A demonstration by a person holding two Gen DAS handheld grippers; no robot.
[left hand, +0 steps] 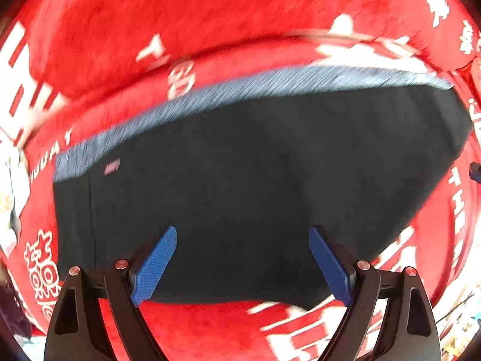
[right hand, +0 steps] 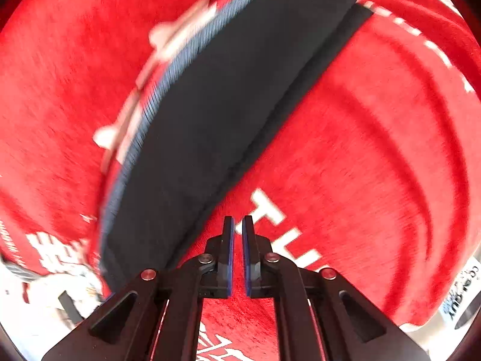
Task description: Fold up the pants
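Dark pants (left hand: 240, 180) with a blue-grey waistband (left hand: 270, 84) lie folded flat on a red cloth (left hand: 150, 15) with white lettering. My left gripper (left hand: 243, 234) is open and empty, its blue pads (left hand: 156, 264) spread wide above the near edge of the pants. In the right wrist view the pants (right hand: 216, 114) run diagonally from upper right to lower left, the waistband (right hand: 150, 114) along their left side. My right gripper (right hand: 238, 221) has its jaws nearly closed with a thin gap, holding nothing, just to the right of the pants' side edge over the red cloth (right hand: 360, 150).
The red cloth is creased in ridges at right in the right wrist view. White and patterned clutter (right hand: 60, 294) lies past the cloth's lower-left edge. A printed label (right hand: 463, 294) sits at the far right. Pale items (left hand: 9, 186) show at the left edge of the left wrist view.
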